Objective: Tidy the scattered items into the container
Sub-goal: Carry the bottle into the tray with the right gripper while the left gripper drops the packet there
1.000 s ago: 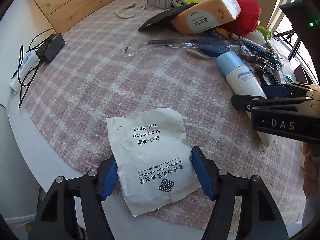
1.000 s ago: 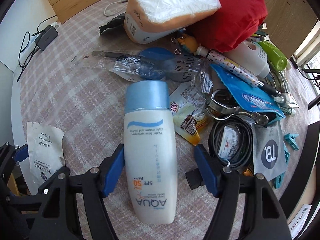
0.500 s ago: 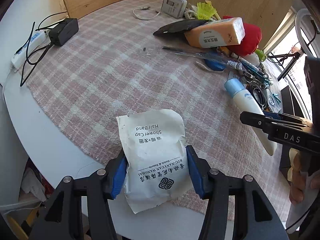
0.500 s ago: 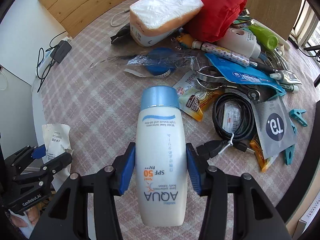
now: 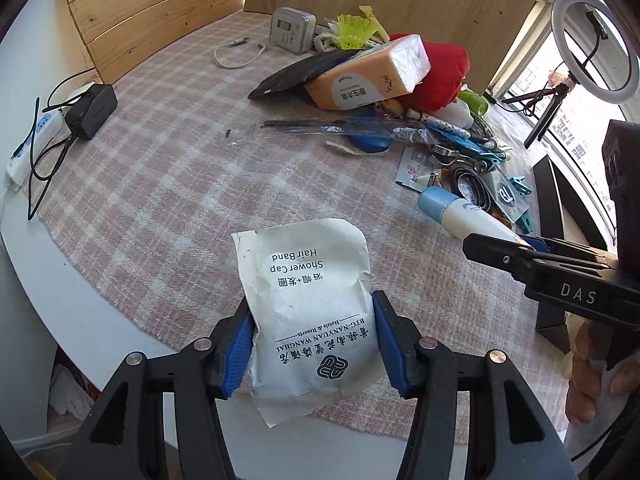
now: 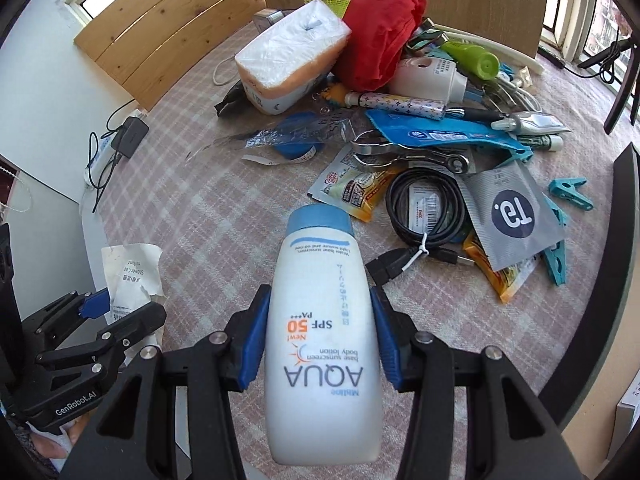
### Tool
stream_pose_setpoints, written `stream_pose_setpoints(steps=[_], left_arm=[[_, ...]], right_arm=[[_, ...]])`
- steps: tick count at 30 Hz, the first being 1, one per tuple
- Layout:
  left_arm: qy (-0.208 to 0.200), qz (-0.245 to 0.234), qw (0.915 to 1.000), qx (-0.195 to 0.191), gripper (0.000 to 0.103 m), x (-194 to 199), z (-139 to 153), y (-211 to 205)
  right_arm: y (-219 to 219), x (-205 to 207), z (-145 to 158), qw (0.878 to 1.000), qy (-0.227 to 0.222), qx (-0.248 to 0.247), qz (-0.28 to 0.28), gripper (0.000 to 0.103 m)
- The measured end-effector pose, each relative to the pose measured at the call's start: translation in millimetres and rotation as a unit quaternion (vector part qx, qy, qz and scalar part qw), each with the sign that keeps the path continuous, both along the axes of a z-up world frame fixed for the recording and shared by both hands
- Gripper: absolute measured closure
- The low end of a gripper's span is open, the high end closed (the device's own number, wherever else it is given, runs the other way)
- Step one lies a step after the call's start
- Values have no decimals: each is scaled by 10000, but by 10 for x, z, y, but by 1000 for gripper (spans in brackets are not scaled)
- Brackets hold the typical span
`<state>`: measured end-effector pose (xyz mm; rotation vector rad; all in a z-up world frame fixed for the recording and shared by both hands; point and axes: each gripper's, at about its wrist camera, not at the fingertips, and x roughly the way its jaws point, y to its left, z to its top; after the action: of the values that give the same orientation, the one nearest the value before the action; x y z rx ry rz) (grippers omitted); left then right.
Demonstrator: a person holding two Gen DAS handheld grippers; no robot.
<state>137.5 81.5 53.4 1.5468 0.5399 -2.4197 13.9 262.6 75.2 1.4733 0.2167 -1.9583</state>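
My left gripper (image 5: 314, 342) is shut on a white paper shower-cap packet (image 5: 308, 296) and holds it above the front edge of the pink checked cloth (image 5: 160, 184). My right gripper (image 6: 318, 344) is shut on a white AQUA sunscreen bottle (image 6: 320, 328) with a blue cap, lifted above the cloth. The bottle also shows in the left wrist view (image 5: 460, 216), and the packet in the right wrist view (image 6: 130, 272). No container is in view.
A pile lies at the back right: an orange tissue pack (image 6: 288, 56), red cloth (image 6: 380, 36), green bottle (image 6: 472, 56), blue pouch (image 6: 440, 132), black cable coil (image 6: 428, 212), grey sachet (image 6: 512, 212), teal clips (image 6: 568, 192). A black adapter and power strip (image 5: 88, 108) sit at the left.
Both grippers have closed on their items and lifted them off the cloth. The table now sits further below both cameras.
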Motion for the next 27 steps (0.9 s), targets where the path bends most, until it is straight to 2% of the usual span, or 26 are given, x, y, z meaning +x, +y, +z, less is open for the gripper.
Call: stream_pose_setpoints(steps=[9, 13, 19, 27], left_arm=[[252, -612, 9978, -10, 50, -308, 274, 431], [374, -1070, 9936, 10, 50, -557, 380, 791], [497, -1841, 9816, 42, 50, -926, 484, 1474], [527, -2768, 9595, 64, 50, -1333, 510, 2448]], right_arm=[[418, -81, 324, 9975, 269, -318, -575, 56], [873, -164, 509, 9924, 515, -335, -1064, 56], [1691, -277, 682, 9775, 829, -217, -1925, 56], [2788, -284, 765, 9479, 1031, -23, -3013, 56]])
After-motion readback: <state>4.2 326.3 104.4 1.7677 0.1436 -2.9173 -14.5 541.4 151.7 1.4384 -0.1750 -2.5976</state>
